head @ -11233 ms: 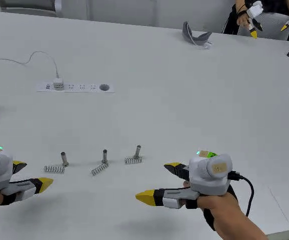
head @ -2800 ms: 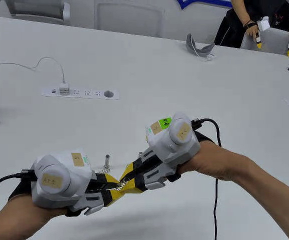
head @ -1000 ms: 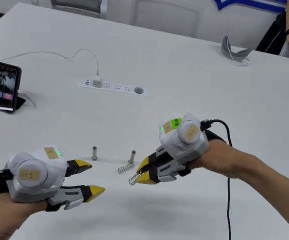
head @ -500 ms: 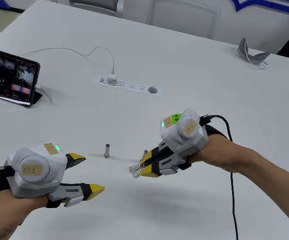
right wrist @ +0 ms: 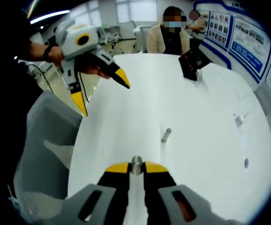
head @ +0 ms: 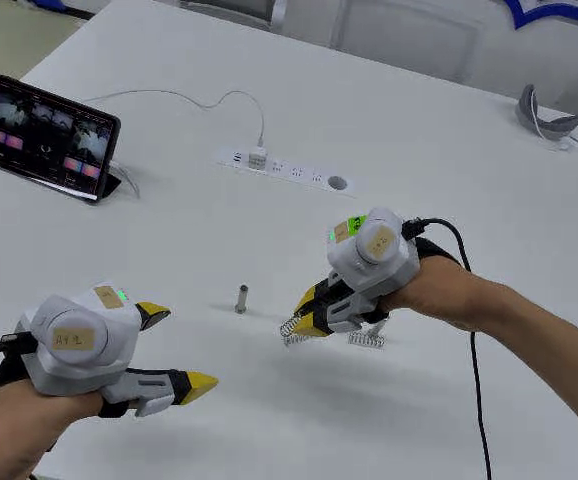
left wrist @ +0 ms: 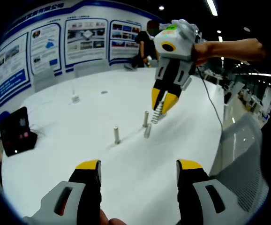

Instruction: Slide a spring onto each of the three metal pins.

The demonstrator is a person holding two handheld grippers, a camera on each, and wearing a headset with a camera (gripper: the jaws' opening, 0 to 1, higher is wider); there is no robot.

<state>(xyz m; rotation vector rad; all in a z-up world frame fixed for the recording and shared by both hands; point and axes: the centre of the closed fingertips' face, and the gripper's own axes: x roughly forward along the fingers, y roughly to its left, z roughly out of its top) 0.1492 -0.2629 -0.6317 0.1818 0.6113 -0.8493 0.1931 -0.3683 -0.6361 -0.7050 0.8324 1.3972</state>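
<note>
the left gripper point(head: 181, 347) and right gripper point(head: 304, 322) are pale grey with black, yellow-tipped jaws, over a white table point(head: 419, 140) bearing a silvery pin point(head: 241, 298), silvery spring point(head: 291, 330) and black tablet point(head: 49, 138).

a broad white table point(head: 149, 230) carries a tablet point(head: 49, 125) propped on a stand and a white power strip point(head: 289, 172). pale chairs point(head: 409, 35) stand at its far edge. blue-trimmed posters point(left wrist: 86, 35) line one wall, strip lights point(left wrist: 213, 7) glow on the dark ceiling, and a grey mesh chair point(left wrist: 248, 154) stands beside the table.
</note>
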